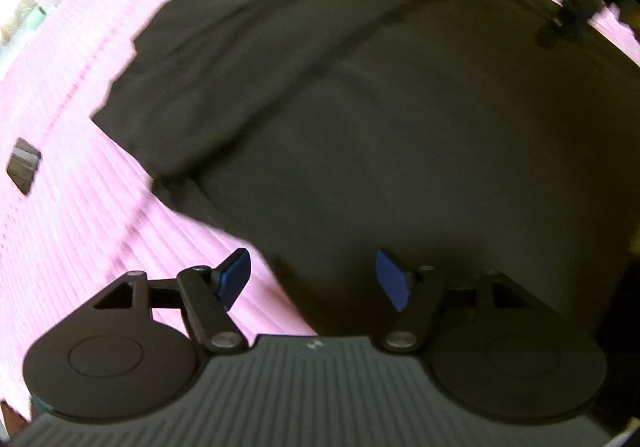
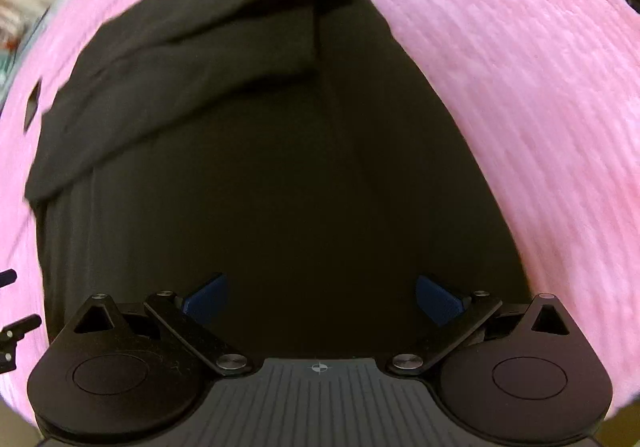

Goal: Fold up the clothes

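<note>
Two pairs of blue-padded fingers, left gripper [image 1: 314,279] and right gripper [image 2: 320,299], hang spread wide and hold nothing. Below lies the dark soft shirt [image 1: 360,127], partly folded, on the fuzzy pink ribbed blanket [image 2: 520,87]. A careless pinch could grab blanket too, spoiling the fold.

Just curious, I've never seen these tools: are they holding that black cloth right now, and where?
Nothing is held. The left gripper and right gripper are both open over the black garment, pads clear of it.
</note>
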`<state>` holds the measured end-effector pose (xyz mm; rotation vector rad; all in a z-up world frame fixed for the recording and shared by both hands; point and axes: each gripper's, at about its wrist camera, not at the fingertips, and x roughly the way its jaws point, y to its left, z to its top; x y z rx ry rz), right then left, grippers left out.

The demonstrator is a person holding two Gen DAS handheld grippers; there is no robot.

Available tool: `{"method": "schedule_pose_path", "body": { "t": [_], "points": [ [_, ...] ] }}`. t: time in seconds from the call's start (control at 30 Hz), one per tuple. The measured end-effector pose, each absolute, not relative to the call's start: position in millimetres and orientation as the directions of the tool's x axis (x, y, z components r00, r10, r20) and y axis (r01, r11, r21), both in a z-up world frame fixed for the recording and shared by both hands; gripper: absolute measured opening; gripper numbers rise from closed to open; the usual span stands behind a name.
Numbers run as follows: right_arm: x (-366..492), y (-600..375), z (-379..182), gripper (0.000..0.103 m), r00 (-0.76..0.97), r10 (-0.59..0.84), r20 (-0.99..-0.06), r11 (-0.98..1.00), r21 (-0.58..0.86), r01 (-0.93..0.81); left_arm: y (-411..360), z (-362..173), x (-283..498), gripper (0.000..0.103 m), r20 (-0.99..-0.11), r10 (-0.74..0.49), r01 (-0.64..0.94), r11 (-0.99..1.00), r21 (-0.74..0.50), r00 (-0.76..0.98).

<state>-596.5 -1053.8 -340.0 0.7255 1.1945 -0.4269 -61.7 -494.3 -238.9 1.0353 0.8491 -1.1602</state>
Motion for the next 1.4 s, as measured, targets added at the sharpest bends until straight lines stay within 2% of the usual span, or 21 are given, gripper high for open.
{"method": "schedule_pose_path", "body": {
  "t": [0.3,0.53,0.77,1.0,1.17,1.4],
  "points": [
    [-655,-1020,-297,0.103,0.318,0.0,-0.948,0.679,0.233,0.696,-428,-232,-148,0.069,-0.936,-0.312,0.986,0.019,0.164,0.162],
    [-672,-981,-256,0.103,0.316,-0.042,-0.948,0.802,0.157,0.576,-392,-227,-184,0.069,-0.92,-0.354,0.98,-0.045,0.194,0.166],
    [-683,-978,-258,0.103,0.295,-0.027,-0.955,0.884,0.115,0.453,-371,-239,-224,0.069,-0.909,-0.364,0.961,-0.101,0.256,0.204],
    [-698,-988,-298,0.103,0.279,0.049,-0.959,0.959,0.124,0.256,-354,-283,-274,0.077,-0.863,-0.337,0.888,-0.136,0.439,0.375],
    [-711,-995,-317,0.103,0.299,0.059,-0.952,0.987,0.1,0.126,-346,-328,-307,0.085,-0.764,-0.369,0.765,-0.183,0.618,0.529],
    [-729,-1008,-333,0.103,0.352,0.034,-0.935,0.995,0.066,0.077,-344,-391,-329,0.087,-0.598,-0.405,0.55,-0.241,0.799,0.691]
  ]
}}
